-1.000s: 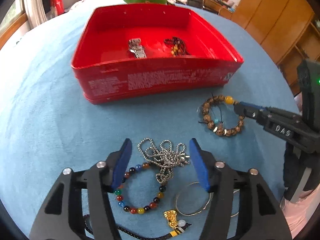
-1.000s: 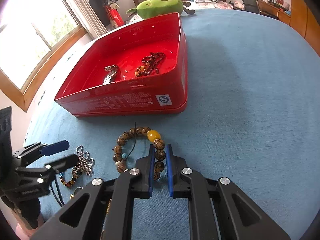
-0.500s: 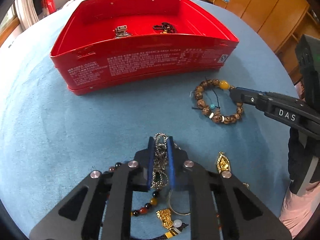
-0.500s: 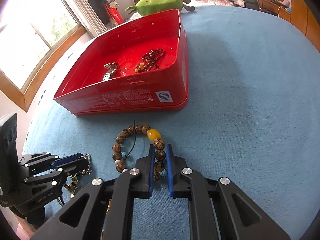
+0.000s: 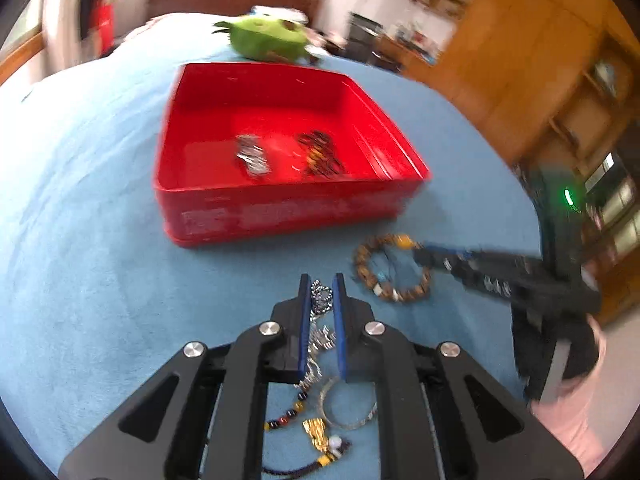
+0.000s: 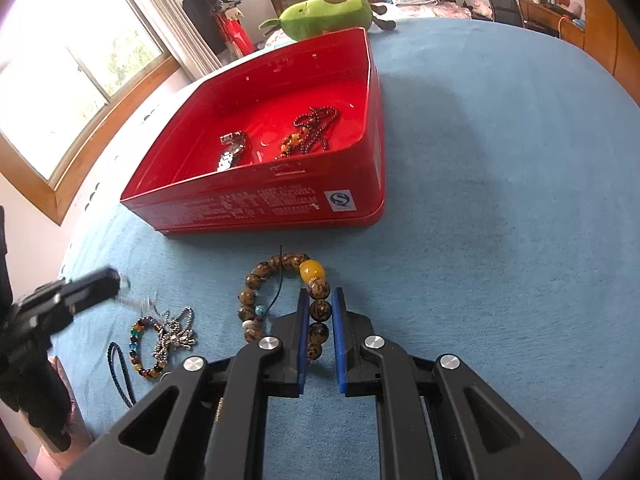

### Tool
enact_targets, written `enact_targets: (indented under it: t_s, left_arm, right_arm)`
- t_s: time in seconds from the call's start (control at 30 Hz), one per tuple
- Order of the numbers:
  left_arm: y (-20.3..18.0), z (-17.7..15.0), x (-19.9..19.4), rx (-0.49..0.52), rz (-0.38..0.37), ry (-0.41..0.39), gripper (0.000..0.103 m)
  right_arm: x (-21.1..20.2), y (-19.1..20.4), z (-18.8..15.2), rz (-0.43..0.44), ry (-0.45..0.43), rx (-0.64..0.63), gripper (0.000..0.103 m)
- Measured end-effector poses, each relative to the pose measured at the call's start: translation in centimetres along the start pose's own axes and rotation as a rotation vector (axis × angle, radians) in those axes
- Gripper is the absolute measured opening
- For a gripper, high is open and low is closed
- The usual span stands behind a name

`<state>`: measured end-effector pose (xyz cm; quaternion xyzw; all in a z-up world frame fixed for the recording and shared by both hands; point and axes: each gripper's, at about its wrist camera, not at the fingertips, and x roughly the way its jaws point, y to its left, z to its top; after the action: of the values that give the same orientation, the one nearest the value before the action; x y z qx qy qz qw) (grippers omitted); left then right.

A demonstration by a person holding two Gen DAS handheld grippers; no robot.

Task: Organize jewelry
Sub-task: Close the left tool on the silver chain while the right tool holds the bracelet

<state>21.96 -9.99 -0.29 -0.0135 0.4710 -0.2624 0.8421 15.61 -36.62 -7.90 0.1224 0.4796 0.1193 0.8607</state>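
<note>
Our left gripper (image 5: 321, 288) has its jaws nearly closed on the silver chain (image 5: 320, 300), which trails down to the blue table (image 5: 80, 240) beside the coloured bracelet (image 6: 140, 344). Our right gripper (image 6: 320, 300) has its jaws pressed on the wooden bracelet (image 6: 256, 280), lying on the table just before the red box (image 6: 372, 120), which holds 2 pieces.

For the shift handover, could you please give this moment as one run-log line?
left gripper: shut on silver chain | right gripper: shut on wooden bead bracelet | red tin: two pieces inside
</note>
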Motion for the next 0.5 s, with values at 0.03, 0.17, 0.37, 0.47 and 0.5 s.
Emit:
enact_targets:
  t_s: [0.03,0.17,0.37,0.47,0.5]
  left_arm:
    - [-0.4,-0.1,0.6,0.022,0.026,0.025,0.009]
    - [-0.5,-0.9,3.0,0.050,0.091,0.130,0.011]
    - [-0.5,-1.1,4.6,0.076,0.107,0.191,0.046]
    - [-0.8,-1.1,4.9,0.096,0.102,0.206,0.044]
    - [-1.0,-1.3,5.1,0.109,0.110,0.214,0.043]
  right_arm:
    - [0.1,-0.1,0.0,0.000,0.002,0.002,0.011]
    - [0.1,-0.3,0.1,0.003,0.004,0.002,0.011]
    - [0.3,-0.3,0.1,0.006,0.008,0.003,0.011]
    - [0.4,-0.4,0.1,0.009,0.013,0.007,0.011]
    - [0.5,-0.4,0.1,0.009,0.014,0.008,0.011]
